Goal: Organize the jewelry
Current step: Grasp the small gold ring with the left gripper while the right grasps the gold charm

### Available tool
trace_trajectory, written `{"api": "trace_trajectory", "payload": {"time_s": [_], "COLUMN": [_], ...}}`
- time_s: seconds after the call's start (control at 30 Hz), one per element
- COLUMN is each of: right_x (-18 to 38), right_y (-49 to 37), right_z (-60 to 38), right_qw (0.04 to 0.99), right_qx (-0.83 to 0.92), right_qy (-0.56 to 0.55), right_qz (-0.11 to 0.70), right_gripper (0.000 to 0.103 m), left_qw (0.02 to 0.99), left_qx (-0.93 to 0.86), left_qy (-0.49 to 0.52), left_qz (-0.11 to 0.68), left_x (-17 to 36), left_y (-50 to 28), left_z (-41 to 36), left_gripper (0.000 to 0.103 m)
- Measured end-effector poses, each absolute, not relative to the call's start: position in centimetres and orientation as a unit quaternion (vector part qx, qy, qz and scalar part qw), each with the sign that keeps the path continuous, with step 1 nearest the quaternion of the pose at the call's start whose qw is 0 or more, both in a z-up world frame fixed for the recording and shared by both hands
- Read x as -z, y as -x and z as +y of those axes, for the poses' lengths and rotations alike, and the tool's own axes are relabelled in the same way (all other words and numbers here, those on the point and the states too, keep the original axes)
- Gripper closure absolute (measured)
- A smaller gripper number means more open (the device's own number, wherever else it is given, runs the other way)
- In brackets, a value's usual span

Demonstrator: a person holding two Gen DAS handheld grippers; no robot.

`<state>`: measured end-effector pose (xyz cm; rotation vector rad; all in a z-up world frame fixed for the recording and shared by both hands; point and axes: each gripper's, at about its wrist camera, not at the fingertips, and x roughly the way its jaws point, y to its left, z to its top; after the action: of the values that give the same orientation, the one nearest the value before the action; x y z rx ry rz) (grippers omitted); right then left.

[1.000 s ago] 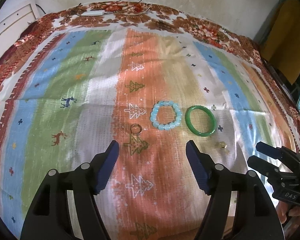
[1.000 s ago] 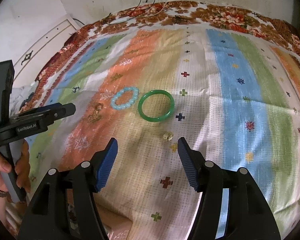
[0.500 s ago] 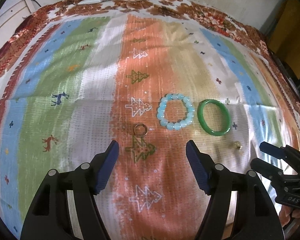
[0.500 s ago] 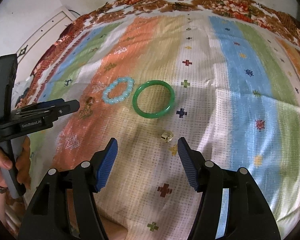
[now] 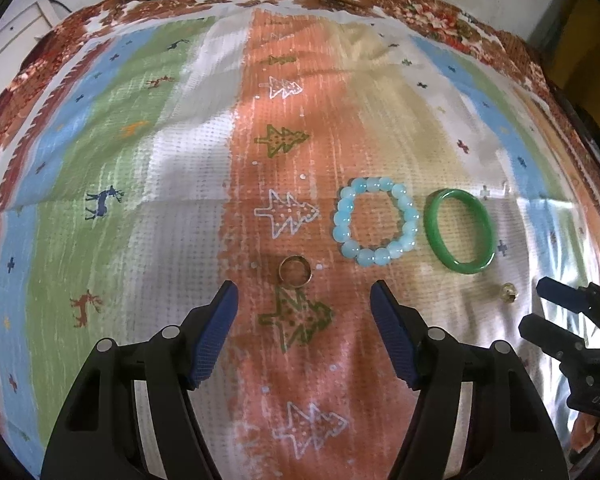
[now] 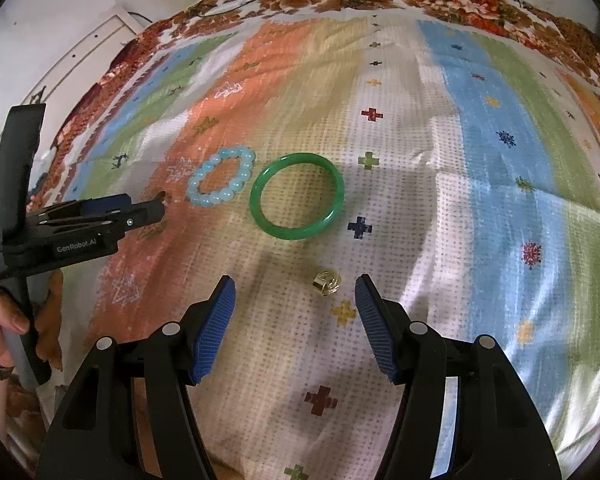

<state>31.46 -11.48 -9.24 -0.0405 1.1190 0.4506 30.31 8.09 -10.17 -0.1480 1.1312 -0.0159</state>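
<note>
Striped cloth (image 5: 148,216) bears a blue bead bracelet (image 5: 375,221) beside a green bangle (image 5: 460,231), each parted, empty gripper, left (image 5: 304,300) and right (image 6: 294,294), near a gold ring (image 5: 295,271) (image 6: 326,282).

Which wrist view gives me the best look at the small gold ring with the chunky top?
The right wrist view: the gold ring lies large and unobstructed just ahead of the open right gripper. In the left wrist view it is only a small blurred speck near the right edge, below the green bangle.
</note>
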Motion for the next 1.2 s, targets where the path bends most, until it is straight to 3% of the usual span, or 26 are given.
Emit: {"api": "trace_trajectory", "payload": {"time_s": [0.53, 0.8, 1.0, 1.2], "right_x": [11.6, 11.9, 12.0, 12.1], "right_y": [-33.4, -33.5, -33.7, -33.7], "right_z": [-10.4, -10.0, -10.2, -10.6], "right_qw": [0.807, 0.802, 0.803, 0.804], "right_qx": [-0.197, -0.194, -0.182, -0.181], "right_qy": [0.036, 0.045, 0.051, 0.05], "right_qz": [0.555, 0.563, 0.564, 0.565], "right_gripper": [0.041, 0.041, 0.055, 0.07], "left_qw": [0.835, 0.834, 0.837, 0.838], "left_qx": [-0.014, -0.021, -0.024, -0.02], "left_qy": [0.055, 0.034, 0.024, 0.029], "left_qz": [0.547, 0.551, 0.546, 0.544], "left_x": [11.7, 11.8, 11.9, 11.8], "left_y": [-32.2, -32.5, -32.3, -32.3], "left_z": [8.3, 8.0, 8.0, 8.2], "left_gripper": [0.052, 0.076, 0.084, 0.084]}}
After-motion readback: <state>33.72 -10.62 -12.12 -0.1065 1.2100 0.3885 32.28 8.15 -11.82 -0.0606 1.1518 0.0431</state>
